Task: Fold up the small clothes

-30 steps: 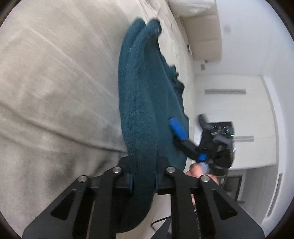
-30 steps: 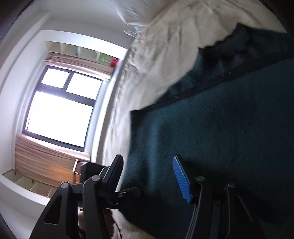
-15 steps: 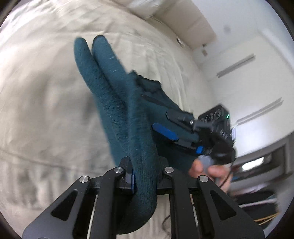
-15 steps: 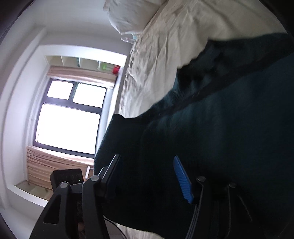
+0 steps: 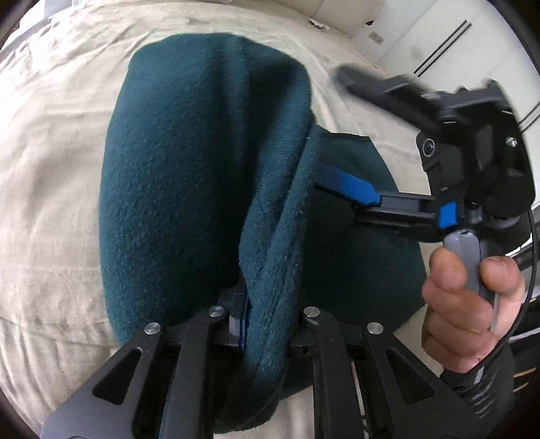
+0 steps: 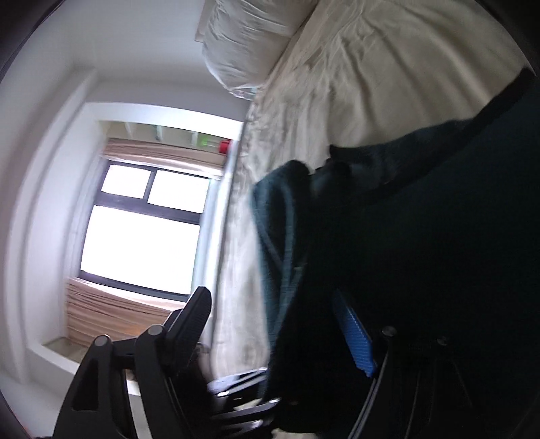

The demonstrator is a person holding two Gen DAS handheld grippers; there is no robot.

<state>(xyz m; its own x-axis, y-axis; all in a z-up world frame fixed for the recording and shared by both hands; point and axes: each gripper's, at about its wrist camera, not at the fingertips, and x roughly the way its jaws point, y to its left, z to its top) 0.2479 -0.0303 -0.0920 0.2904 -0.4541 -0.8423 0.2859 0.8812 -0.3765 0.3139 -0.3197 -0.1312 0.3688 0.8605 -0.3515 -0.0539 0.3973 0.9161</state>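
Observation:
A dark teal fleece garment [image 5: 189, 175] lies bunched on the cream bed sheet [image 5: 50, 169]. My left gripper [image 5: 265, 310] is shut on a fold of the garment's near edge. My right gripper [image 5: 344, 135] shows at the right of the left wrist view, jaws wide open, its blue-padded lower finger [image 5: 347, 187] resting against the garment's right layer and its upper finger in the air. In the right wrist view the garment [image 6: 422, 253] fills the right side, and the right gripper [image 6: 280, 324] is open with cloth between its fingers.
A white pillow [image 6: 249, 37] lies at the head of the bed. A bright window [image 6: 141, 233] and shelf are off the bed's side. White wardrobe doors [image 5: 449, 30] stand beyond the bed. A hand [image 5: 469, 307] holds the right gripper's handle.
My left gripper has swung the held garment down so it spreads wide over the sheet. My right gripper stayed open and moved along the garment's right layer.

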